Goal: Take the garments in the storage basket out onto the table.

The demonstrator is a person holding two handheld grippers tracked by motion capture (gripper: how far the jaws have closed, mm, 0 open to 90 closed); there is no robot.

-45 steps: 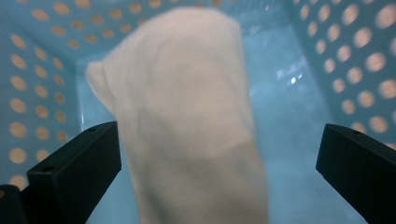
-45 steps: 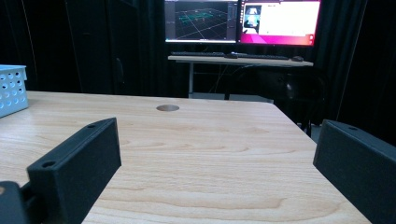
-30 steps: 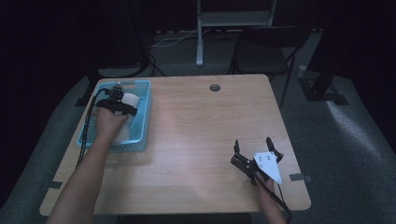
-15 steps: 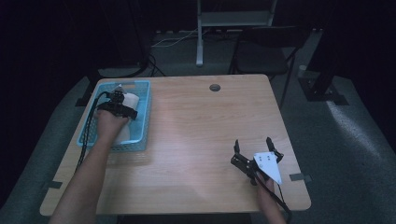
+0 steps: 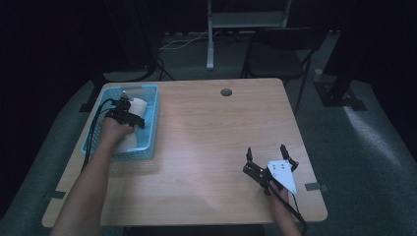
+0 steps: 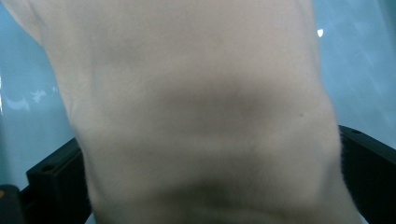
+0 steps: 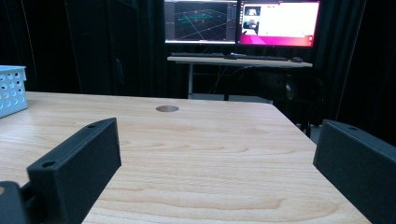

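Cloth of a pale cream colour lies inside the light blue basket, which stands on the wooden table at about 9 o'clock from the table's middle. The left gripper is down inside this basket, at its far half, and its jaws point toward 12 o'clock. In the left gripper view the cloth is very close to the camera, and one black jaw shows at each side of it, low at 8 o'clock and at 4 o'clock. The cloth sits between the two jaws and bulges out past them, so the jaws are clamped on it, not closed together. The blue wall of the basket shows behind the cloth, blurred.

The right gripper rests low over the table at about 5 o'clock from the middle, well apart from the basket, with the grey three-cornered plate on top. Its jaws stand wide apart, and between them is bare wood. In the right gripper view the round hole in the table lies ahead toward 12 o'clock, a corner of the basket is at 9 o'clock, and two lit monitors stand on a desk beyond the table.
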